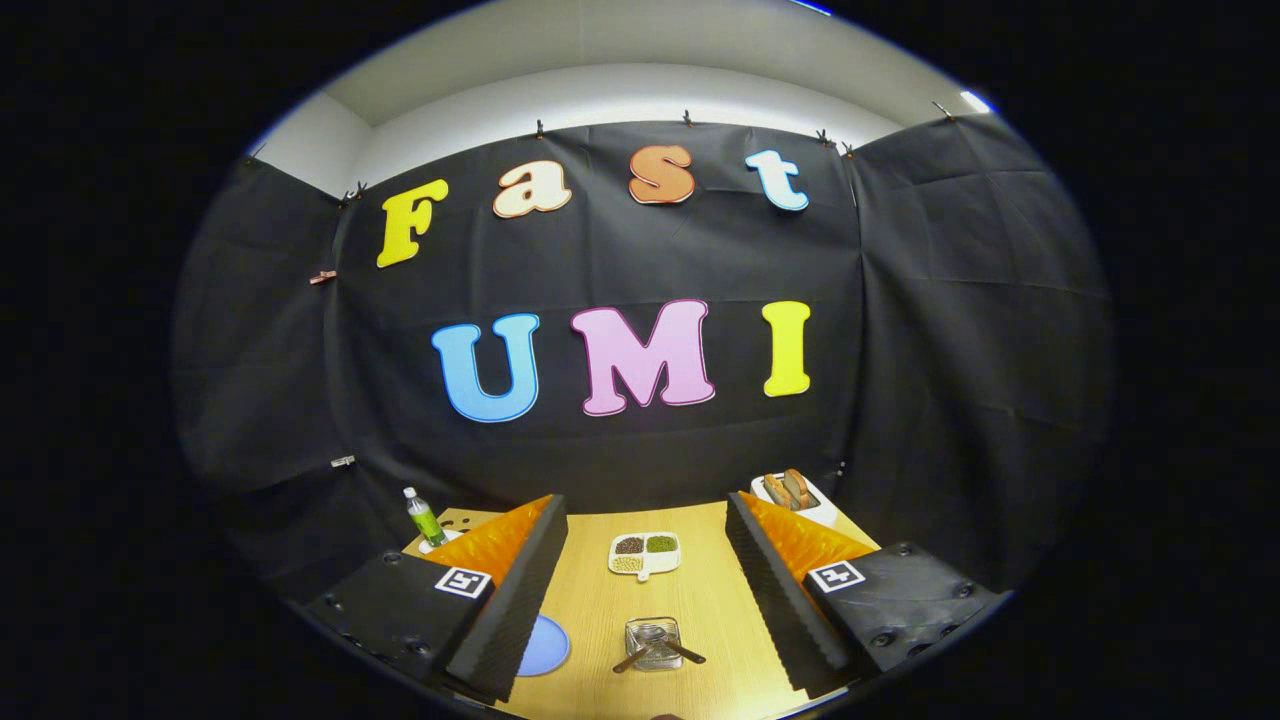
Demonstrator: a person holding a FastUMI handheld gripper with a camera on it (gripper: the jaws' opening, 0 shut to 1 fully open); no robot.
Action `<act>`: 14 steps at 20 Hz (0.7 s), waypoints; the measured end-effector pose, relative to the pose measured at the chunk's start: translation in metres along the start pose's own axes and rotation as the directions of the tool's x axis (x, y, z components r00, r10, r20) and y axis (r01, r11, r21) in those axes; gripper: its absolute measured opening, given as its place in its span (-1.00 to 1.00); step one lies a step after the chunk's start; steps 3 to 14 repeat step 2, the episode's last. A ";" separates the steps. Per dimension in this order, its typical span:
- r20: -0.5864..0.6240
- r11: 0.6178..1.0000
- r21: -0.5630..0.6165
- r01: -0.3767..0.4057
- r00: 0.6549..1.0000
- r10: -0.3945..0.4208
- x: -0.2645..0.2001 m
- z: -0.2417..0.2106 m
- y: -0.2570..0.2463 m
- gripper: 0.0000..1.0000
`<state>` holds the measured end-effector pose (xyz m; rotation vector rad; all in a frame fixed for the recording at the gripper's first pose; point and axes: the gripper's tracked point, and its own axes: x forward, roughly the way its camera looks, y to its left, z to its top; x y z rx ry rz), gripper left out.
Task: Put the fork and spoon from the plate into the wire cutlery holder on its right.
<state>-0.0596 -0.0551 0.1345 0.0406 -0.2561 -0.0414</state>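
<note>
Hand-held gripper [645, 590]: fingers spread wide and empty, raised well above the table [700, 610].
Wire cutlery holder [653, 642]: low between the fingers, toward 6 o'clock; two handles stick out of it, one toward 8 o'clock, one toward 4 o'clock.
Fork and spoon: apparently already in the holder; which handle is which is too small to tell.
Plate [545, 645]: blue, at 9 o'clock of the holder, partly hidden by the left finger; seems bare.
Risk: the splayed handles lean outward, so a low pass could catch one and tip the light holder.
Nearby: divided dish [645, 553] at 12 o'clock of the holder, well apart.
</note>
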 end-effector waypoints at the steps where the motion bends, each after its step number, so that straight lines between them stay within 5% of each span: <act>1: -0.008 1.000 -0.002 0.000 1.000 0.000 0.001 -0.002 0.000 0.98; 14: -0.012 1.000 -0.001 0.001 1.000 -0.001 0.002 -0.003 0.000 0.98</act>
